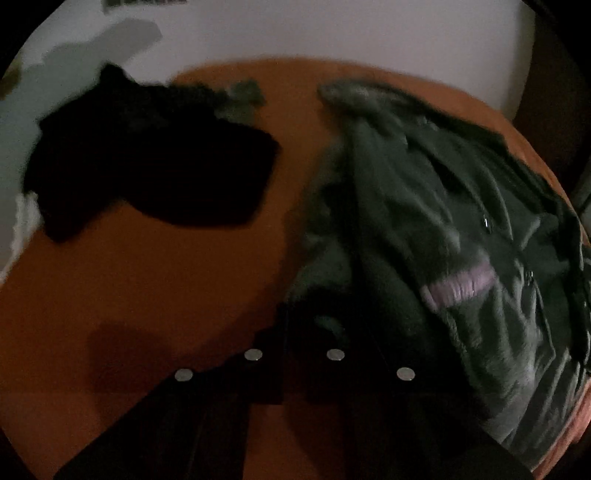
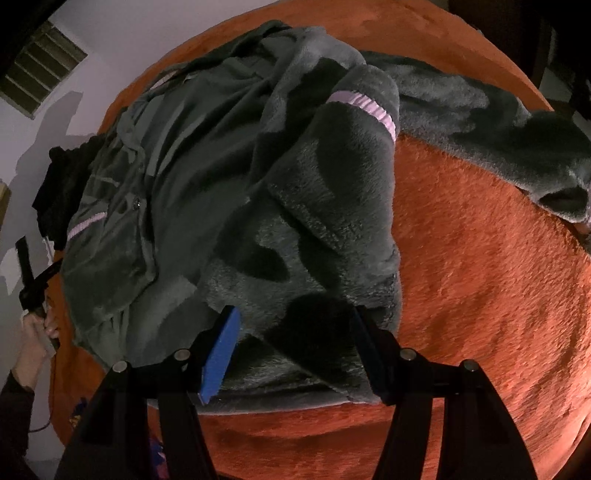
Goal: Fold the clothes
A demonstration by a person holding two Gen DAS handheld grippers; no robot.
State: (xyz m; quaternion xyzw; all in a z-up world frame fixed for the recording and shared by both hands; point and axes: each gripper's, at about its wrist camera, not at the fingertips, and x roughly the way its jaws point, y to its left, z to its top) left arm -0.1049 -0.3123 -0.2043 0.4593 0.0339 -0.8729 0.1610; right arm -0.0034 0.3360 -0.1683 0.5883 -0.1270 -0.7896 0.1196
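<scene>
A grey-green fleece garment (image 1: pixel 443 221) with a pink striped band (image 1: pixel 458 284) lies crumpled on an orange plush surface (image 1: pixel 147 295). My left gripper (image 1: pixel 290 332) is shut, its dark fingertips meeting on the garment's near left corner. In the right wrist view the same garment (image 2: pixel 295 184) fills the middle. My right gripper (image 2: pixel 295 350) stands open, and its blue pads (image 2: pixel 221 350) straddle the garment's thick near edge. At the garment's far left edge a hand (image 2: pixel 33 332) holds the left gripper (image 2: pixel 37 280).
A black garment (image 1: pixel 147 166) lies in a heap at the left of the orange surface; it also shows behind the fleece garment (image 2: pixel 62 184). A pale wall (image 1: pixel 332 29) with a vent (image 2: pixel 40 70) lies beyond. Bare orange surface (image 2: pixel 480 258) stretches to the right.
</scene>
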